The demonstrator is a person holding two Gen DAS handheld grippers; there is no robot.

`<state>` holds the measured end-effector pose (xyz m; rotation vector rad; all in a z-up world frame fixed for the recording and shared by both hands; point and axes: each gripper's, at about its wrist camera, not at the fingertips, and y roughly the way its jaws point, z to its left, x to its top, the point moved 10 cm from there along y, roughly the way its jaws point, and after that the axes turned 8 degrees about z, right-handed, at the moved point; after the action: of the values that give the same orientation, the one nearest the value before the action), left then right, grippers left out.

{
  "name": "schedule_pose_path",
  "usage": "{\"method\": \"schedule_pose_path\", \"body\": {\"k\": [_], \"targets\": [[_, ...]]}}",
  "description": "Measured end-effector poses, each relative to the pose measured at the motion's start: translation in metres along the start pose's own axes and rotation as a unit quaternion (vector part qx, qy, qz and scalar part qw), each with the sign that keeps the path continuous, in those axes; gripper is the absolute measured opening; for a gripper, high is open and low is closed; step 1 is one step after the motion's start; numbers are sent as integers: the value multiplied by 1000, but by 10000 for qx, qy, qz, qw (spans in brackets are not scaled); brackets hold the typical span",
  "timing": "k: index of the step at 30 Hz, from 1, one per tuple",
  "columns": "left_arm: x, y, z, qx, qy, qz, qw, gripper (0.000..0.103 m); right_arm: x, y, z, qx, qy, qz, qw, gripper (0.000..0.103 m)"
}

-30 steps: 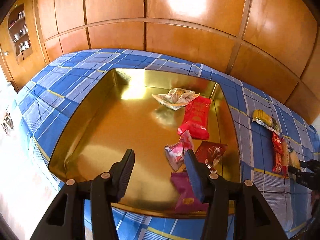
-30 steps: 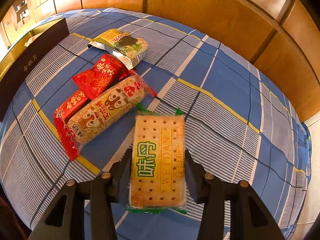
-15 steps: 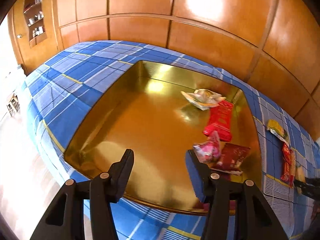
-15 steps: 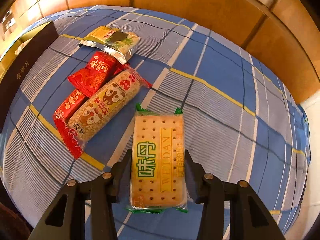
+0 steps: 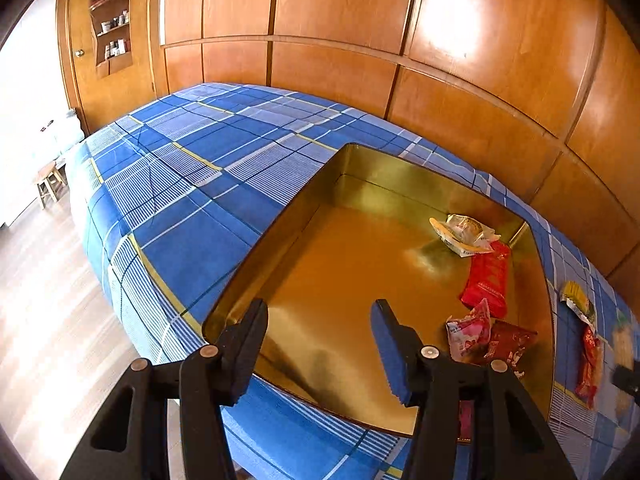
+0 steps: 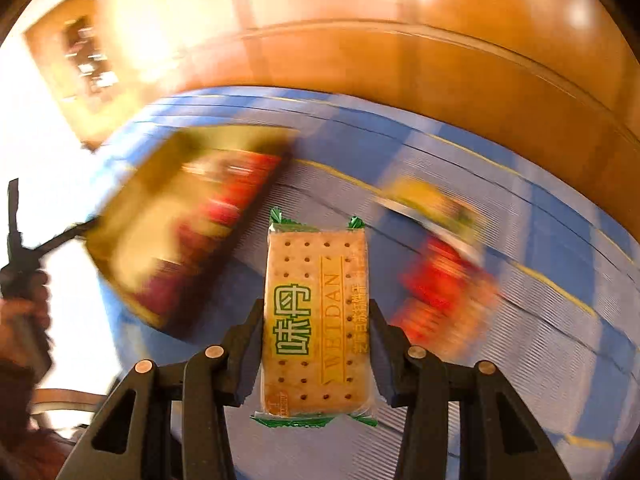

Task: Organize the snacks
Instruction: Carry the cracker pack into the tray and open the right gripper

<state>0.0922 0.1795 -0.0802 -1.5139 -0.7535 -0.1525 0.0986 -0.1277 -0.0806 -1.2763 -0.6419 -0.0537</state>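
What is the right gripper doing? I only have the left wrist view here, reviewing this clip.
Observer: The right gripper is shut on a cracker packet.
Operator: Is the packet off the bed?
Observer: Looks lifted; the blue checked cloth behind it is motion-blurred.
Operator: Is the gold tray visible from there?
Observer: Yes, the gold tray shows blurred at the left, ahead of the packet.

The cloth (image 5: 208,216) was blue plaid with yellow lines; the tray (image 5: 352,264) was gold; the cracker pack (image 6: 316,320) was tan with green lettering.
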Motion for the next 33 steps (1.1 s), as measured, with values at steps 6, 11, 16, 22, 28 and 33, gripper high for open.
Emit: {"method": "schedule_pose_path", "body": {"k": [6,11,16,22,28,33], "targets": [[0,-5,3,0,28,-44,10000,54,44,49,110,1055,-498,250,9929,47],[-3,-5,10,47,10,-49,10000,54,48,108,156,1257,-521,761,9878,49],[-5,-4,14,64,9,-23,10000,54,36,141,165,1260,-540,1072,9847,51],[-4,-7,8,23,55,-60,10000,54,31,116,156,1471,-273,824,9853,53],[-5,-12,1,-13,155,-113,9998,54,20,88,144,1094,-576,519,9910,42],[-7,-13,-3,-24,208,-114,9997,54,15,96,144,995,-688,586,9909,18]]}}
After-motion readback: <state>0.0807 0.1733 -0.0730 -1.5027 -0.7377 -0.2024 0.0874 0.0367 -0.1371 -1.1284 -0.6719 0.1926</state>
